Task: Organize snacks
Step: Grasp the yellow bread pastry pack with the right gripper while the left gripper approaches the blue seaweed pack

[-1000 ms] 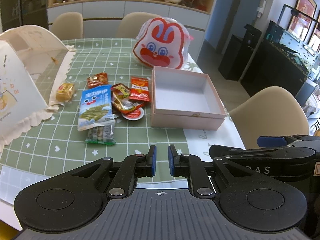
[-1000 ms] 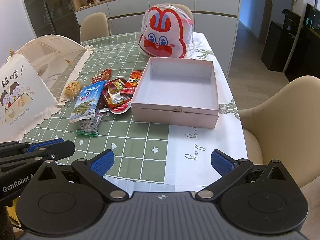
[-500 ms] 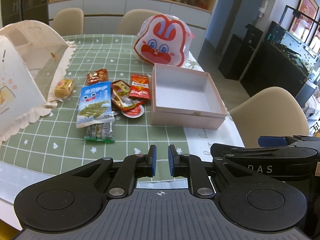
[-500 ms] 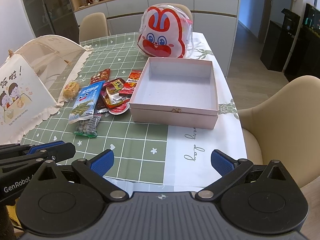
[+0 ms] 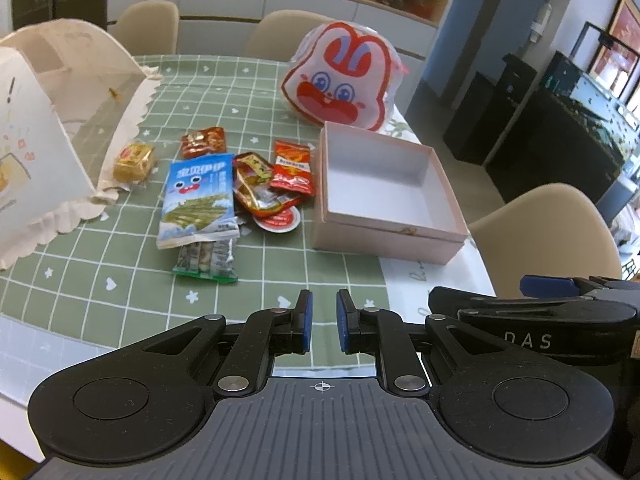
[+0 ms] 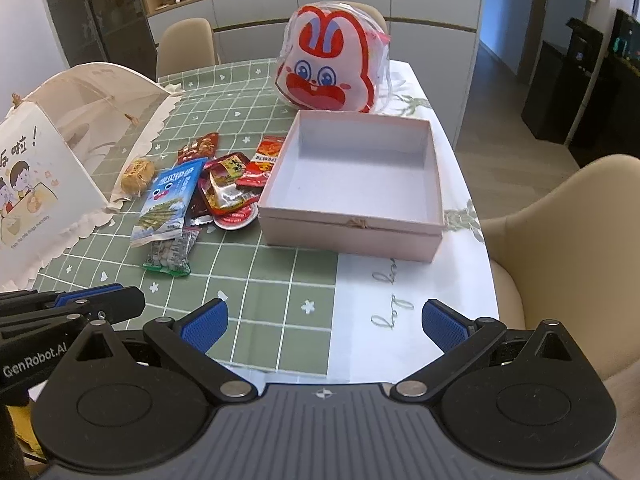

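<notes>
Left gripper (image 5: 322, 322): blue pads nearly together with a narrow gap between them, nothing held, above the near table edge. Right gripper (image 6: 323, 322): fingers spread wide, nothing held, also above the near edge.

The right wrist view shows the full inside of the pink box (image 6: 352, 224), which contains nothing; the left wrist view shows it obliquely. The right view also shows the cartoon print and lettering on the white card (image 6: 28, 184) against the mesh food cover (image 6: 100, 100). The left view shows more of the dark cabinets at the room's right side.

Count: one pink box, standing on the green checked tablecloth (image 5: 132, 276) just right of the snacks. One rabbit-face bag (image 5: 340, 76) behind the box. At least seven snacks in a loose cluster: blue packet (image 5: 198, 200), green-edged packet (image 5: 206, 262) partly under it, yellow wrapped piece (image 5: 134, 158), small brown-red packet (image 5: 203, 141), red sachet (image 5: 293, 168), clear-windowed red packet (image 5: 256, 188), round red-lidded cup (image 5: 278, 220). All lie outside the box.
</notes>
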Available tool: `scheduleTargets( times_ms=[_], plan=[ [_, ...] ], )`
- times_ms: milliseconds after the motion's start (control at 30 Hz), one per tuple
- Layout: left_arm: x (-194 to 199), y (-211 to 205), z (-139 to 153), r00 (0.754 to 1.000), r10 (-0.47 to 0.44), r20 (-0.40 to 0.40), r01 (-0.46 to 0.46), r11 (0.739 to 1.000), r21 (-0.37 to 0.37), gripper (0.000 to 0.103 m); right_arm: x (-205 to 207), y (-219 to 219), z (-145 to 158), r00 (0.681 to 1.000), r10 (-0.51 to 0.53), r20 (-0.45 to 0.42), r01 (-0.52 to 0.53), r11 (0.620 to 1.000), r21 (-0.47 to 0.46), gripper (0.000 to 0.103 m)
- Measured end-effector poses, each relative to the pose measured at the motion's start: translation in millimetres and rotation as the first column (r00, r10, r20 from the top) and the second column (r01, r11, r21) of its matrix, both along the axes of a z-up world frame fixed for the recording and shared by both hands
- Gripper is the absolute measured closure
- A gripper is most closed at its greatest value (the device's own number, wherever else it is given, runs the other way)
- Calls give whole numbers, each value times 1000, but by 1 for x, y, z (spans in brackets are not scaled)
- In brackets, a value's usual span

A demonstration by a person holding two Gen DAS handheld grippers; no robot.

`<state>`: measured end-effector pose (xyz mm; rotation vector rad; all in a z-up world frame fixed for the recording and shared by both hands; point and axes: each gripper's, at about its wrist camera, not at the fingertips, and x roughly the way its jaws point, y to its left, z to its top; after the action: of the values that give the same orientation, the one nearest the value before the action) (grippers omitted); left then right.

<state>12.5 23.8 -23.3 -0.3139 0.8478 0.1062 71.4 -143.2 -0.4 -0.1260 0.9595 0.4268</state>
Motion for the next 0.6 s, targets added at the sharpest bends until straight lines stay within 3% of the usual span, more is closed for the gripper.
scheduleTargets(
  times_ms=[200, 300, 400, 500, 600],
  plan=[
    [12, 51, -26, 996, 84, 31, -78, 984, -162, 86, 13, 26, -14, 975, 114, 191, -102, 992, -73, 0],
    [14, 80, -44, 988, 153, 16, -147, 969, -197, 86, 34, 48, -28, 974, 134, 181, -120, 989, -84, 0],
    [19, 106, -57, 980, 195, -33, -197, 966, -169, 86, 60, 80, -42, 973, 142, 182, -122, 986, -115, 0],
    [23, 134, -67, 981, 191, -34, -194, 962, -193, 86, 81, 104, -41, 976, 161, 148, -167, 986, 28, 0],
    [28, 161, -75, 973, 229, -33, -231, 945, -230, 86, 102, 138, -46, 968, 238, 75, -247, 956, 156, 9]
  ],
)
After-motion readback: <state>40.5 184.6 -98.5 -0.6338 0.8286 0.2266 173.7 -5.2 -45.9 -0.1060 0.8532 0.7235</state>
